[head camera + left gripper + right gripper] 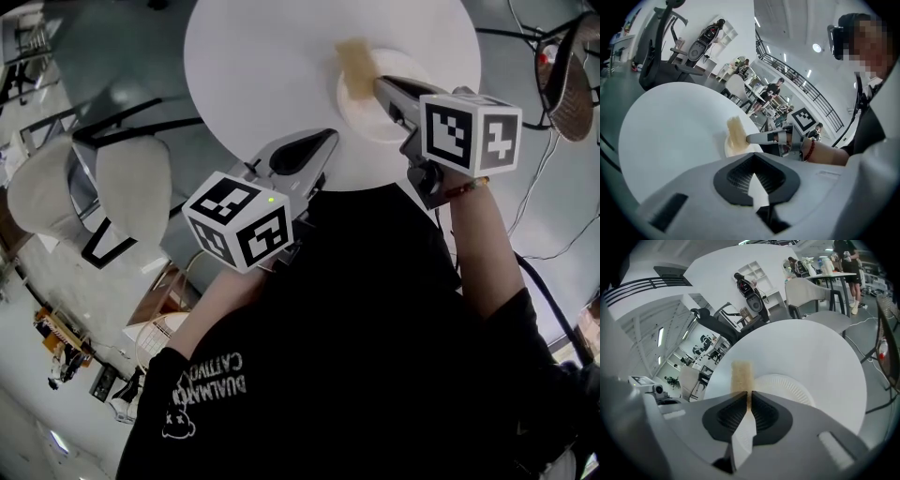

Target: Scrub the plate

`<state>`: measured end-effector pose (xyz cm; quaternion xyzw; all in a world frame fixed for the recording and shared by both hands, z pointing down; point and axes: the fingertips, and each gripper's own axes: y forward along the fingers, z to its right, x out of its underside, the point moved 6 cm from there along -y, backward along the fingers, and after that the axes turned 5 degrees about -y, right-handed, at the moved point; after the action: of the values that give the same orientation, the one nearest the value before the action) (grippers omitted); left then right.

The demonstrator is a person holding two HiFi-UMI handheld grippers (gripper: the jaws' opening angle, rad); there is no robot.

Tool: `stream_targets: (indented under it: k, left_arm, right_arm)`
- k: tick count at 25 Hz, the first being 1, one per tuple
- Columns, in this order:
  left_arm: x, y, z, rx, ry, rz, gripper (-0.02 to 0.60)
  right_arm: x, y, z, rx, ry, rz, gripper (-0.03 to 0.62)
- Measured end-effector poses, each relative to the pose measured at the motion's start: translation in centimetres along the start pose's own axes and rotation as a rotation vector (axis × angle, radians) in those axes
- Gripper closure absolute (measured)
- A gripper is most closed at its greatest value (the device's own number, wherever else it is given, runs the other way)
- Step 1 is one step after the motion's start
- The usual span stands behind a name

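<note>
Pinching the coarse tan rectangular sponge strip (356,64) in my right hand-held gripper (380,86), I've got it at the far rim of the thin, ribbed-edge white paper plate (364,124) on the smooth round white counter (262,56). My left hand-held gripper (323,142) hovers closed and empty near the counter's edge. Nothing pins that light plate, so hard strokes could skid or buckle it.

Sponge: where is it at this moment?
In the head view's upper middle, the sponge is clamped in the right hand-held gripper, at the left rim of the white plate on the round table.
</note>
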<state>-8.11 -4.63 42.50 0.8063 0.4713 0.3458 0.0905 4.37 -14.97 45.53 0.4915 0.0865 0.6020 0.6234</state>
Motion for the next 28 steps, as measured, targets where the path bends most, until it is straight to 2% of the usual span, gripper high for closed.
stream_targets:
  k: [16,28]
  left_arm:
    - [2.7,0.3,-1.7,-0.001,-0.007,-0.037,0.583]
    - [2.6,2.9,0.0,-0.001,-0.001,-0.046,0.583]
  right_arm:
    - [2.3,1.3,2.2,0.001,0.169,0.041,0.56]
    - [2.7,-1.3,5.1,0.012,0.213,0.053,0.56]
